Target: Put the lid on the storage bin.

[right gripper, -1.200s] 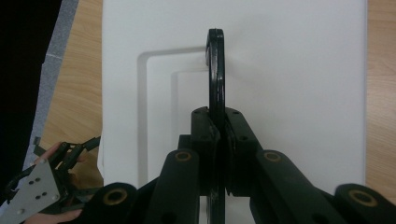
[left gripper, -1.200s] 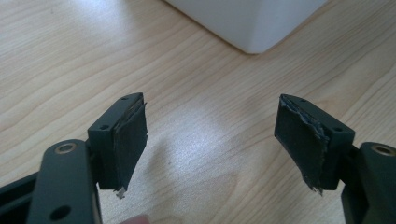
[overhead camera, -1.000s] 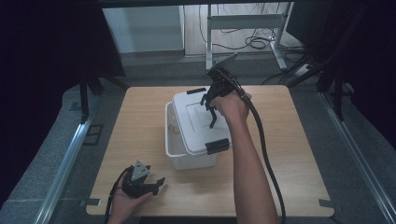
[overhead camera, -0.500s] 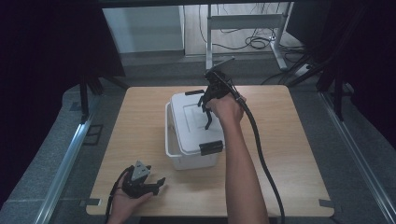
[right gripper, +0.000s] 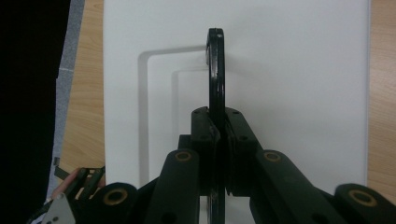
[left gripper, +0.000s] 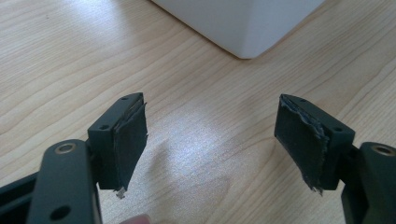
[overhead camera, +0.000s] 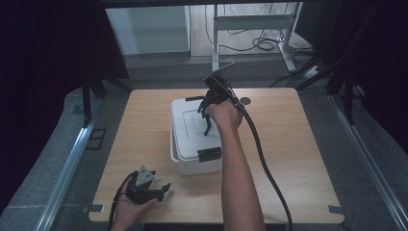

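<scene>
The black handle (right gripper: 215, 84) of the white plastic lidded box (overhead camera: 192, 137) is clamped by the right gripper (overhead camera: 208, 126); lifting remains. The left gripper (left gripper: 210, 140) is held open, empty.

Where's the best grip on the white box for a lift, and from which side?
Take the black handle at mid-span, coming from straight above. It stands raised and thin over the lid of the white box, so fingers close flat across it, as the right gripper does.

I'm working in a lab or test room — a bare wooden table (overhead camera: 298, 159) stands on grey carpet (overhead camera: 365, 159), dark curtains (overhead camera: 43, 72) hang at both sides, metal rails (overhead camera: 67, 168) run along the floor, and cables (overhead camera: 255, 45) lie under a desk frame (overhead camera: 250, 24) beyond the far edge.
</scene>
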A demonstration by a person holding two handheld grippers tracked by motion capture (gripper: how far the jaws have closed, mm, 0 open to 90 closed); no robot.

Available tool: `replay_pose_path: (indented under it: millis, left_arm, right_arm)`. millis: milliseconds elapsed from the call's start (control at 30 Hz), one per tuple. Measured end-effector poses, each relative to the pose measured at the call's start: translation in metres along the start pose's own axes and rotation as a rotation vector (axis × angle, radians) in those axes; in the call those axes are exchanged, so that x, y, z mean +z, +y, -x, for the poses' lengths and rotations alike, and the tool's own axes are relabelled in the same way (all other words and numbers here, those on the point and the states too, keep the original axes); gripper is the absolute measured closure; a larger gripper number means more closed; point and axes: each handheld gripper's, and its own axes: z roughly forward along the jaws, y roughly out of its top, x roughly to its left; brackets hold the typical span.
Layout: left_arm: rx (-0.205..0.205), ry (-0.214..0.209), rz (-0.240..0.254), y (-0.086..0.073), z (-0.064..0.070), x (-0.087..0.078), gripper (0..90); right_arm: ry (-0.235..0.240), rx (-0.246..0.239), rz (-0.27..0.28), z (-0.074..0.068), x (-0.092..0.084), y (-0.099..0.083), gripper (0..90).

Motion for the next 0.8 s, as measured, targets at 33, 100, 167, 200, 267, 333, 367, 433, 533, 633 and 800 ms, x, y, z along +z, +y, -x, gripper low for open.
replay_pose_path:
  millis: [33,100,167,200,267,333,367,433,533,633,800]
  left_arm:
    - [0.0,-0.001,0.0,0.0,0.0,0.0,25.5]
    - [0.002,-0.002,-0.001,0.0,0.0,0.0,25.5]
    - [0.003,-0.003,-0.001,0.0,0.001,0.0,25.5]
    - [0.004,-0.004,-0.001,0.0,0.0,0.0,25.5]
    - [0.003,-0.004,0.0,0.0,0.0,0.0,25.6]
    - [0.002,-0.004,0.0,0.0,0.0,0.0,25.5]
    - [0.0,-0.004,0.0,0.0,0.0,0.0,25.5]
    - [0.001,-0.004,-0.003,0.0,0.0,0.001,25.5]
    - [0.003,-0.006,-0.003,0.0,0.0,0.002,25.5]
    - [0.005,-0.006,-0.004,-0.001,0.0,0.002,25.6]
    - [0.007,-0.008,-0.006,0.0,0.001,0.003,25.6]
  right_arm:
    - [0.004,0.011,0.003,-0.001,0.003,0.0,84.8]
    - [0.004,0.013,0.003,-0.002,0.005,0.0,84.8]
    - [0.007,0.018,0.008,-0.005,0.008,0.0,84.8]
    - [0.01,0.02,0.009,-0.006,0.009,0.0,84.8]
    - [0.009,0.02,0.013,-0.006,0.009,0.0,84.8]
    - [0.013,0.022,0.015,-0.006,0.011,0.001,84.8]
    - [0.011,0.026,0.017,-0.006,0.012,0.001,84.8]
    - [0.009,0.033,0.021,-0.004,0.015,0.001,84.8]
    - [0.024,0.042,0.018,-0.003,0.021,0.002,84.8]
    - [0.042,0.055,0.019,-0.002,0.024,0.001,84.8]
    - [0.042,0.064,0.033,-0.002,0.024,0.0,84.8]
